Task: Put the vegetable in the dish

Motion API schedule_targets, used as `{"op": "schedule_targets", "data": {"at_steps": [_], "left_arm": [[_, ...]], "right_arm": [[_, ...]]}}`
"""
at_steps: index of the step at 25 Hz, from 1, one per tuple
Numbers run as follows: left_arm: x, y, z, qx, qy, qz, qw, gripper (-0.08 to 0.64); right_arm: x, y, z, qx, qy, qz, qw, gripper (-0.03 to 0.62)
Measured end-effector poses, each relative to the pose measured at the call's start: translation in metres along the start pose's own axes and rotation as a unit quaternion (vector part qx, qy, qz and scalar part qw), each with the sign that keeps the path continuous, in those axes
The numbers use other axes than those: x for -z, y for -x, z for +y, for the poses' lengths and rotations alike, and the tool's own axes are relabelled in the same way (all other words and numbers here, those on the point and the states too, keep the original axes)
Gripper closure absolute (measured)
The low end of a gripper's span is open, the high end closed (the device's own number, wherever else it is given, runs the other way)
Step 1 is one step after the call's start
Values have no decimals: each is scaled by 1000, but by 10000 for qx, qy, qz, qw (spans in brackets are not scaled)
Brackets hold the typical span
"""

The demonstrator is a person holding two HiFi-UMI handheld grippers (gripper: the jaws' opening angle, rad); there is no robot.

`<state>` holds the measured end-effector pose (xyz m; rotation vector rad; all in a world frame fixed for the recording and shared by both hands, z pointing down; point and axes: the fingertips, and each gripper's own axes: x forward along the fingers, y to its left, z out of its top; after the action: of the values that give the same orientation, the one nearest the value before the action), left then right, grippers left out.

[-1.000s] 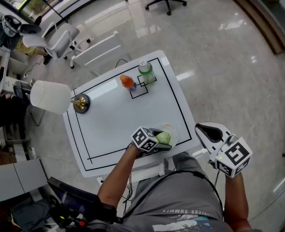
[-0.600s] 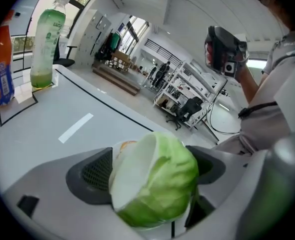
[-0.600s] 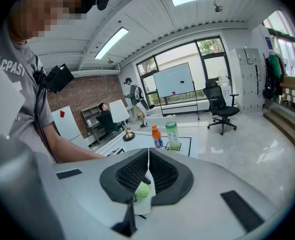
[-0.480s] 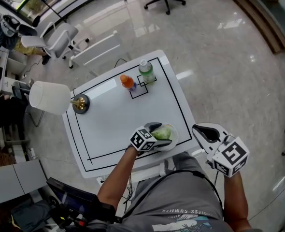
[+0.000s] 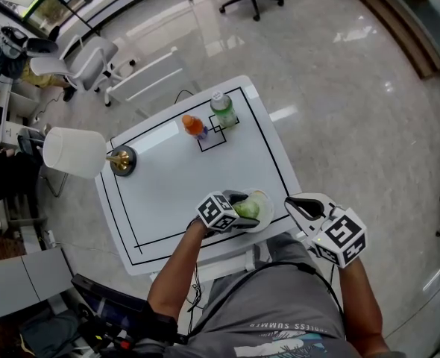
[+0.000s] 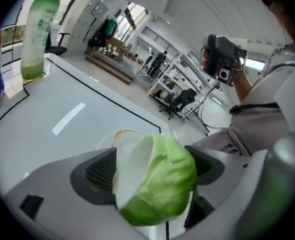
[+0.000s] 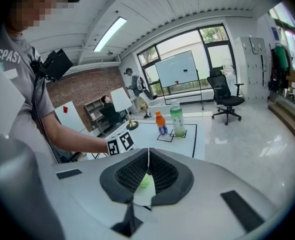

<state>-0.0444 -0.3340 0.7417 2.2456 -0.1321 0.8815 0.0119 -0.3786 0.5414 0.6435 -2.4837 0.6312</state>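
On the white table (image 5: 168, 192), the lamp (image 5: 74, 152) stands at the 9 o'clock edge, with the orange bottle (image 5: 194, 126) and green bottle (image 5: 224, 111) side by side at 12 o'clock. At the table's 5 o'clock corner, the left gripper (image 5: 242, 210) has just been opening its jaws; they stand spread, with the cabbage (image 6: 155, 181) between them over the dish (image 5: 265, 198). The right gripper (image 7: 148, 159) is off the table edge, at 3 o'clock of the dish, jaws pressed together pad against pad.
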Motion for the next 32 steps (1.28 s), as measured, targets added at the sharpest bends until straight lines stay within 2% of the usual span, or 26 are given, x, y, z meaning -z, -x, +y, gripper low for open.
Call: {"op": "schedule_targets", "data": {"at_steps": [2,4,6,10,13,15,17,21,23,26,28,32], "left_arm": [[11,2,-7,177,-309,492,9982,130],[21,3,-13,391,-589,973,9927,133],[24,1,-17,565,-685,1254,9881,135],[18,-3,-14,774,-519,1545,9836,135],[16,-7,-8,915,-166,1832,9787,135],[14,-10,-7,993,-85,2036,9740,135],[10,-13,-6,1025,-112,2129,9716,135],[-13,-18,0,892,-386,1782,9792,133],[-25,-18,6,790,-505,1495,9843,132],[-43,-15,20,492,-547,921,9930,130],[-46,-14,29,192,-576,547,9967,130],[-45,-13,34,-142,-399,-180,9989,124]], "right_arm": [[6,-4,2,-65,-31,60,10000,586],[15,-9,3,-124,-61,172,9998,586],[31,-18,1,-183,-119,356,9991,586],[70,-47,6,-422,-72,882,9952,586],[101,-72,14,-641,425,1322,9882,586],[113,-87,15,-671,686,1401,9855,580],[113,-98,12,-653,653,1229,9881,493],[99,-115,-3,-525,80,649,9965,488],[98,-123,-11,-517,-136,500,9973,488],[99,-127,-26,-548,-762,205,9954,489],[104,-128,-32,-548,-1024,181,9931,489],[112,-130,-34,-477,-1161,194,9919,489]]}}
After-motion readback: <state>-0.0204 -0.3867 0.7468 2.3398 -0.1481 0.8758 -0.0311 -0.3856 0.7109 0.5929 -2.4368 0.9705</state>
